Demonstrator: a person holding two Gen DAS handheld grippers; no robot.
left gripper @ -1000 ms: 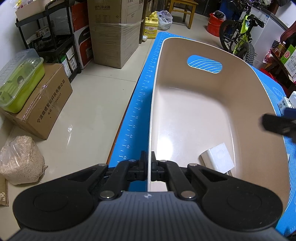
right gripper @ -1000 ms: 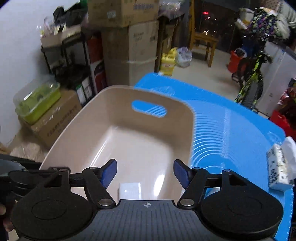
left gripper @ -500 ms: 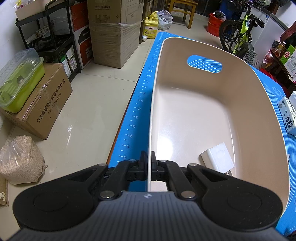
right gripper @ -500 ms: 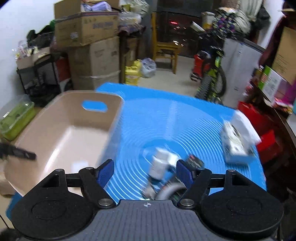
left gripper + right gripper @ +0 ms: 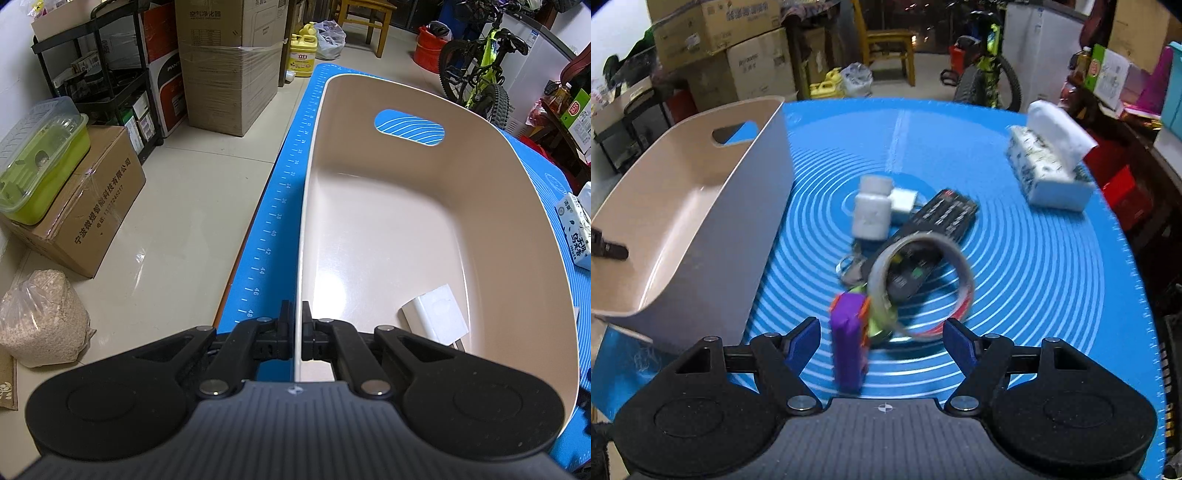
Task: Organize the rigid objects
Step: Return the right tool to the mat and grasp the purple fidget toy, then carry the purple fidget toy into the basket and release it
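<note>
Beige bin [image 5: 424,229] sits on counter's blue mat [image 5: 1034,266], left gripper [image 5: 294,332] jaws clamped on its rim. Right gripper [image 5: 882,343] jaws apart above purple block [image 5: 847,347], tape ring [image 5: 919,280], remote [image 5: 934,236].

Ahead of my right claw [image 5: 882,341]: a purple block [image 5: 848,345] stands between my spread fingers, left of centre, with a tape ring [image 5: 919,284] just beyond it.
Behind those: a black remote [image 5: 929,240], a white bottle [image 5: 870,212] and a small white plug [image 5: 904,201] huddle touching, blocking the middle of the worktop [image 5: 1052,288].
Right flank: blue mat lies bare up to the tissue pack [image 5: 1047,170].
Left flank: the beige bin [image 5: 713,236] walls me off.
My left claw [image 5: 294,336]: clamped on the bin rim [image 5: 308,192].
Inside the bin: broad bare floor; only a white adapter [image 5: 436,314] sits in the near right corner.
</note>
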